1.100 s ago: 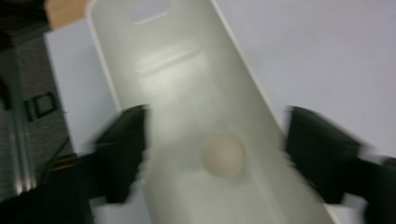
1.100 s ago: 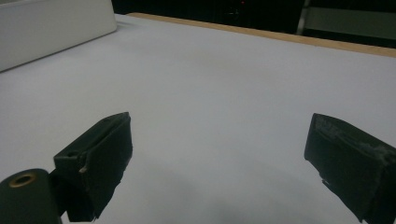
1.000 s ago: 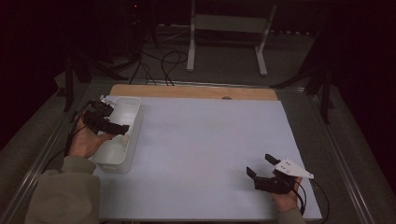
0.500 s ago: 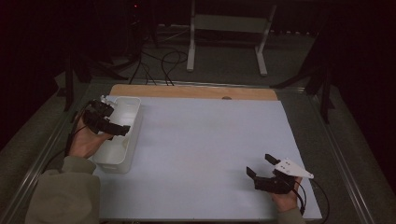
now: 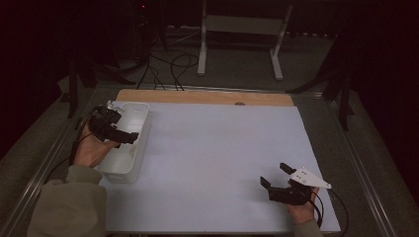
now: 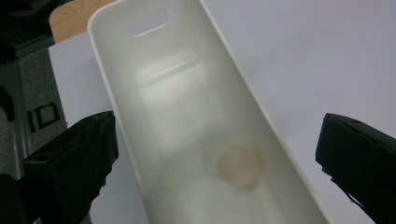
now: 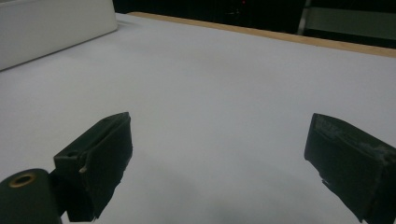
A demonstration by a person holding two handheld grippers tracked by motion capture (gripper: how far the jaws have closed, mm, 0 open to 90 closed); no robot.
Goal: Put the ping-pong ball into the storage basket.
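My left gripper (image 5: 114, 129) hovers over the white bin (image 5: 141, 112) at the table's (image 5: 217, 148) left edge, jaws spread wide, holding nothing — bin's long axis runs toward the table's far edge. A pale round disc (image 6: 238, 164) lies on its floor. Right gripper (image 5: 277, 178) released, near corner.

left gripper (image 5: 129, 138): black, matte jaws | right gripper (image 5: 276, 178): black, grey three-cornered plate, black cable | sleeve (image 5: 66, 207): olive-grey

A dim room: grey floor (image 5: 237, 74) strewn with black cables (image 5: 168, 66), a white metal stand (image 5: 242, 29) behind.
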